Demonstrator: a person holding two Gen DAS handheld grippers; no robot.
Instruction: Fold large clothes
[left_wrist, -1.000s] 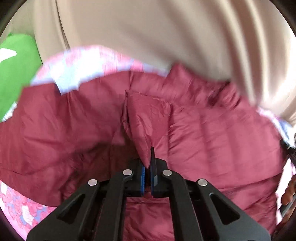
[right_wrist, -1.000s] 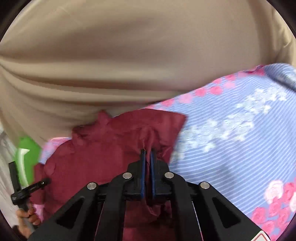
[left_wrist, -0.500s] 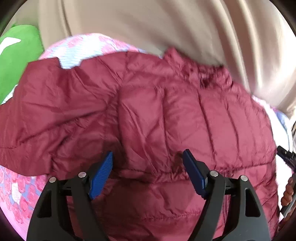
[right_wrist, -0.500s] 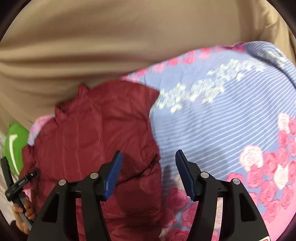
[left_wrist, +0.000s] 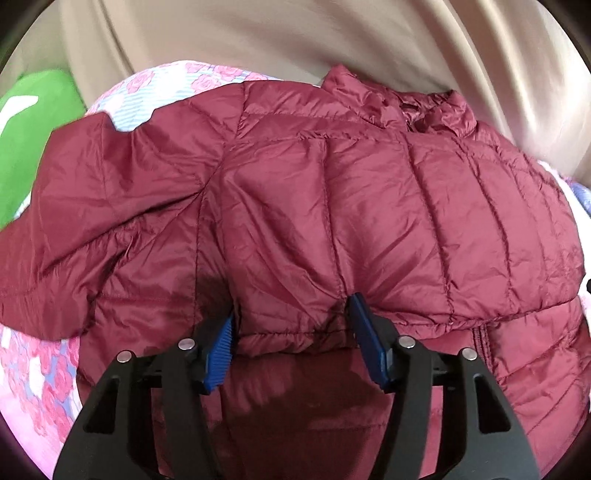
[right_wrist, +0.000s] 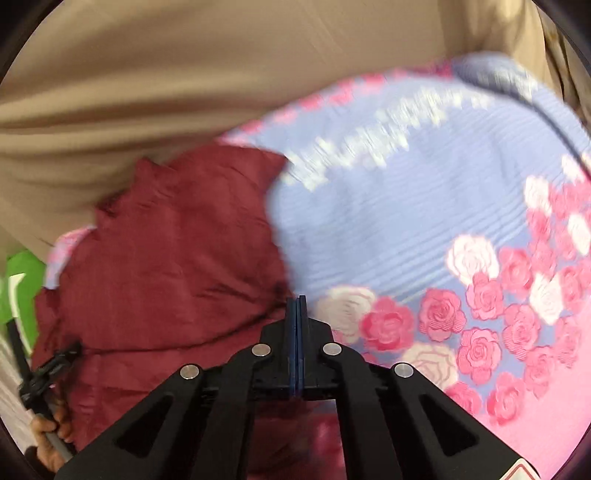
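Note:
A maroon quilted puffer jacket (left_wrist: 369, 206) lies spread on the bed, collar at the far side, a sleeve folded out to the left. My left gripper (left_wrist: 293, 347) rests on its near hem. Its jaws are closing, and a puffed fold of the hem sits between the blue pads (left_wrist: 365, 343). In the right wrist view the jacket (right_wrist: 166, 266) fills the left half. My right gripper (right_wrist: 297, 306) is shut at the jacket's right edge, over the floral sheet, with nothing seen between its pads. That view is blurred.
The bed has a blue striped and pink rose sheet (right_wrist: 424, 221). Beige curtain (left_wrist: 295, 37) hangs behind the bed. A green bag (left_wrist: 29, 122) sits at far left. A hand (right_wrist: 48, 432) holds the other gripper's handle at lower left in the right wrist view.
Both grippers let go of the jacket, which dropped flat. The left one opened wide and has narrowed around the hem. The right one opened, slid right, and has shut.

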